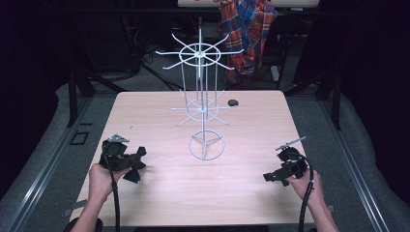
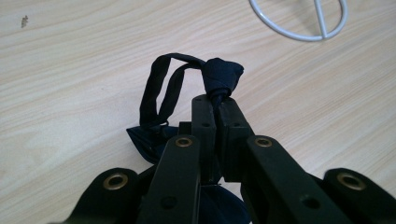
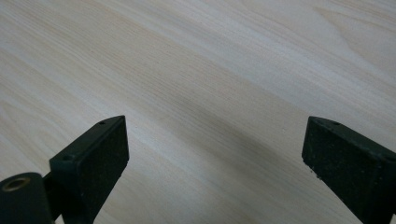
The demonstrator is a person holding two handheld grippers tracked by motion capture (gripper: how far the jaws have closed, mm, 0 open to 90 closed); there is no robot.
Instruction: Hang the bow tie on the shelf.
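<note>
A lab or recording studio is showing here: black curtains are hanging all round a lone wooden table (image 1: 159, 193), metal framing rails (image 1: 43, 164) running at nine o'clock.

A dark navy bow tie (image 2: 223, 77) with a looped strap, its knot pinched between the left gripper's (image 2: 217, 100) jaws, hangs crumpled onto the table.

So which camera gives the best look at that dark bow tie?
The left gripper view: the bow tie sits close up, its knot pinched between shut jaws, strap looping left. In the high view it is a small dark shape at the left gripper.
</note>
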